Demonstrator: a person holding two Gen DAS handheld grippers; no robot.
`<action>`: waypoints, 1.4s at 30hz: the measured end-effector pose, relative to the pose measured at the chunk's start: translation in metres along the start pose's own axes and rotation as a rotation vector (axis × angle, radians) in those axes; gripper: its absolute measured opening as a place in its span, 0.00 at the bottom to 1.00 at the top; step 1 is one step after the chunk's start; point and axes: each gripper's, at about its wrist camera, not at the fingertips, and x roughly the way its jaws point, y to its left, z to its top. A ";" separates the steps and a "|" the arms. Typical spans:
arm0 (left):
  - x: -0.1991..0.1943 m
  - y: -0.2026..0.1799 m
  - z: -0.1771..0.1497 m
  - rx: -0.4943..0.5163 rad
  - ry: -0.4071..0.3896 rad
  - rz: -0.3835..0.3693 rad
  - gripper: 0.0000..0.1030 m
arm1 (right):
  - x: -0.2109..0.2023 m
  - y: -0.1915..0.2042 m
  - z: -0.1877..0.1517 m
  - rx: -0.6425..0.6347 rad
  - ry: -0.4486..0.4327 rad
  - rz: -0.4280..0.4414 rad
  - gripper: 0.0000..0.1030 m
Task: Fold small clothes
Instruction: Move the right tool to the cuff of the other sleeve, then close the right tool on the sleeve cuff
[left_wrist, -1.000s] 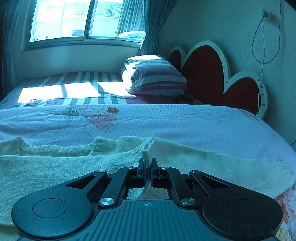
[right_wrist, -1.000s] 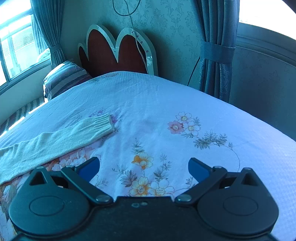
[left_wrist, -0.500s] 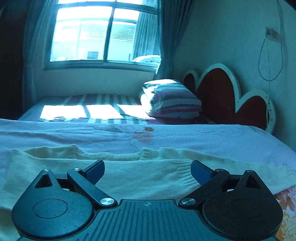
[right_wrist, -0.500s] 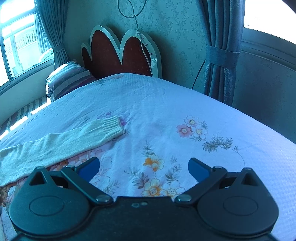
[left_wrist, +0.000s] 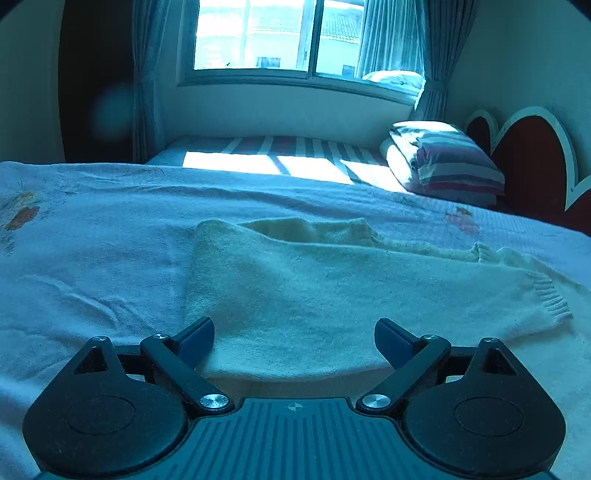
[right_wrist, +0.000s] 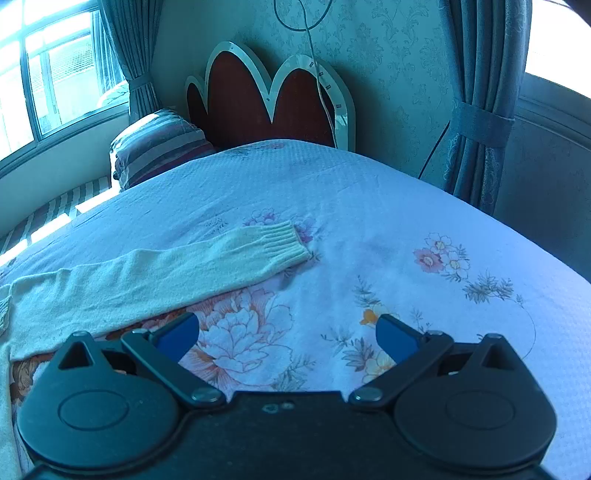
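While your left gripper (left_wrist: 294, 334) hangs low over the bed (left_wrist: 92, 236), its jaws stand wide apart with nothing between them, and the cream sweater (left_wrist: 295, 288) lies flat just ahead of them. One sleeve is folded across the body, its ribbed cuff (left_wrist: 552, 301) off to the right of the sweater. Beyond the sweater, a striped pillow (left_wrist: 448, 166) sits beside the red headboard (left_wrist: 532, 162), under the window (left_wrist: 280, 35).

Your right gripper (right_wrist: 287, 338) also has its jaws spread and holds nothing. It hovers level over the floral sheet (right_wrist: 406, 229). The sweater's other sleeve (right_wrist: 159, 277) stretches out left of it, the left fingertip just beside the sleeve's near edge. A cable (right_wrist: 319, 85) hangs over the headboard, and a tied curtain (right_wrist: 480, 107) stands right of it. No writing is readable in either view.
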 end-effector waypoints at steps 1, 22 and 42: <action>0.003 0.000 -0.001 0.018 0.014 0.014 0.90 | 0.001 0.003 0.001 -0.001 -0.002 0.001 0.99; 0.005 0.071 0.010 -0.147 -0.060 0.137 0.91 | 0.053 0.023 0.019 0.092 -0.049 0.089 0.95; -0.043 0.121 -0.043 -0.228 -0.014 0.262 0.91 | 0.094 -0.047 0.008 0.588 0.065 0.305 0.57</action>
